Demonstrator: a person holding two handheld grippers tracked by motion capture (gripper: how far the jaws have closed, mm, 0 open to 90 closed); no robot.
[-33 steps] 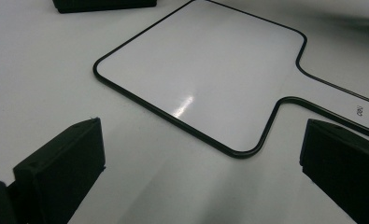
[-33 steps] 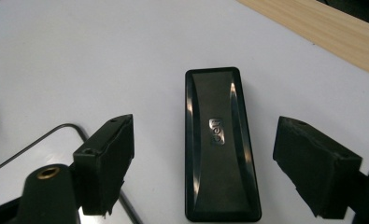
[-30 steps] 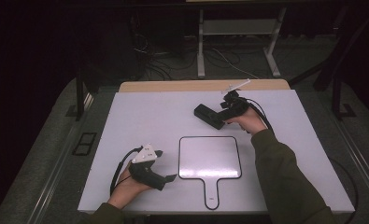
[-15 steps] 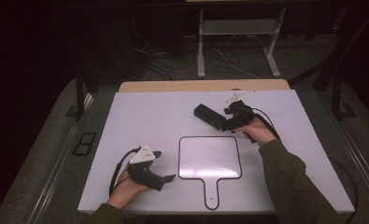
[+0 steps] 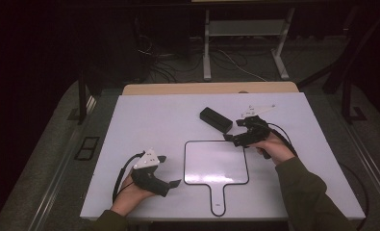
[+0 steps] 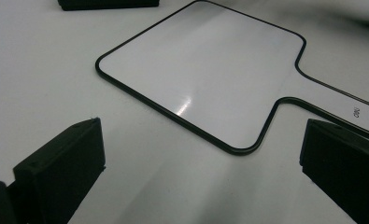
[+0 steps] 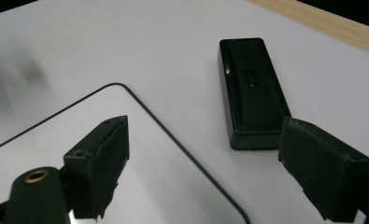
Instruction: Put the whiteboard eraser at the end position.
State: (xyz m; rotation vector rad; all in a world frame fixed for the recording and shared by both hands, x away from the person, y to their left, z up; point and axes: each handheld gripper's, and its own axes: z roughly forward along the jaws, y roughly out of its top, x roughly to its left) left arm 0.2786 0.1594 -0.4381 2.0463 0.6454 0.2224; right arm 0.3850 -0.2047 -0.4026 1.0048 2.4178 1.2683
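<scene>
A black rectangular block (image 5: 216,119), likely an eraser, is seen lying flat on the white surface (image 5: 149,120), just beyond the top right corner of the paddle-shaped whiteboard (image 5: 216,162). In the right gripper view the block (image 7: 252,91) is glossy, with rounded edges and a small recessed mark on its top face. The right gripper (image 5: 232,138) is held just beside the block, apart from it; its fingers have just been opening and nothing is between them. The left gripper (image 5: 174,183) is rested near the whiteboard's lower left corner, fingers spread wide and empty. The whiteboard is white with a thin black border and a short handle.
</scene>
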